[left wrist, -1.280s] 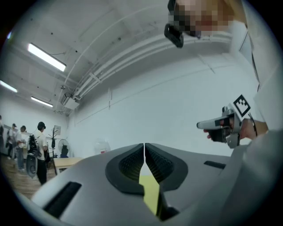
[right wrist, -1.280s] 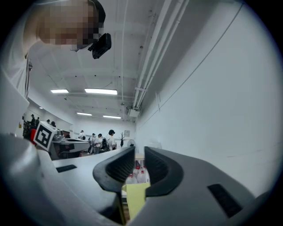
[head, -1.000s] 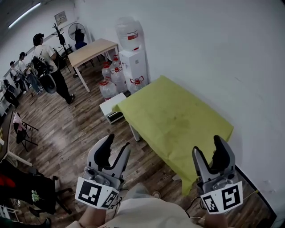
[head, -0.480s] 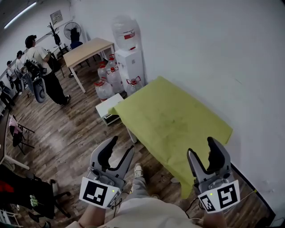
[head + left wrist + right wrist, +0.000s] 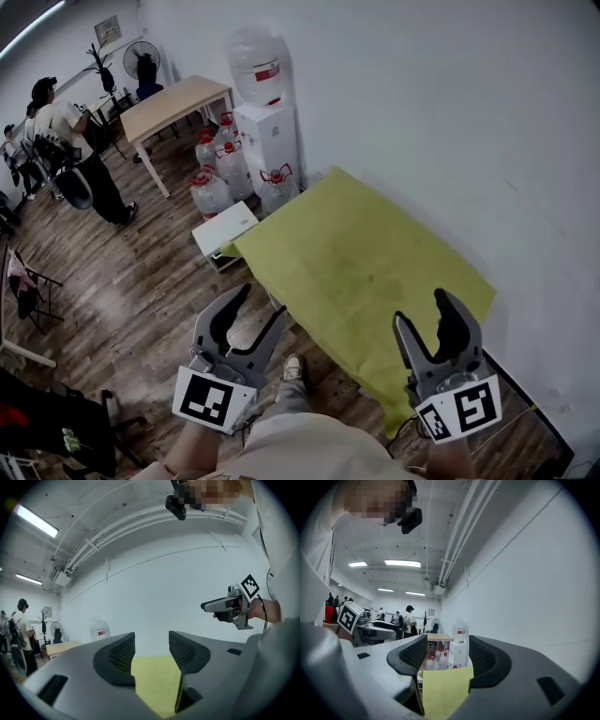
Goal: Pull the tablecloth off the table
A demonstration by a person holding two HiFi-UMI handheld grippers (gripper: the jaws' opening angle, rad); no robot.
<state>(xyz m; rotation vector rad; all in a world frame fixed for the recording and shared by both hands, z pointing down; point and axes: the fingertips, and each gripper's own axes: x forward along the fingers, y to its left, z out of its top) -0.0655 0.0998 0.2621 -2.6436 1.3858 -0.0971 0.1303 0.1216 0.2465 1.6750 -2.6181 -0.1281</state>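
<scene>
Left claw (image 5: 258,306) hangs in the air short of the surface, and its jaws are opening a little wider right now. Nothing is caught between them; the left gripper view shows only the far-off cloth through the gap. Over the last second the person has stepped forward: a shoe (image 5: 292,367) now shows on the floor between the two claws. The yellow-green tablecloth (image 5: 361,258) has drawn nearer to both claws, though it lies as before, spread flat over the whole surface against the white wall. Right claw (image 5: 422,313) has kept its jaws apart at the same width and is empty too; it now hovers over the cloth's near hanging edge. By the look of it this is the approach: no grip is made, no pull has begun, and the cloth's near edge is what both claws seem aimed at. Some things stay hidden. The surface itself is covered, so its edges can only be guessed from the cloth's drape. The lower near corner of the cloth is behind the right claw. Each gripper view cuts the cloth off behind its own claw body, so neither shows how near the edge really is.
</scene>
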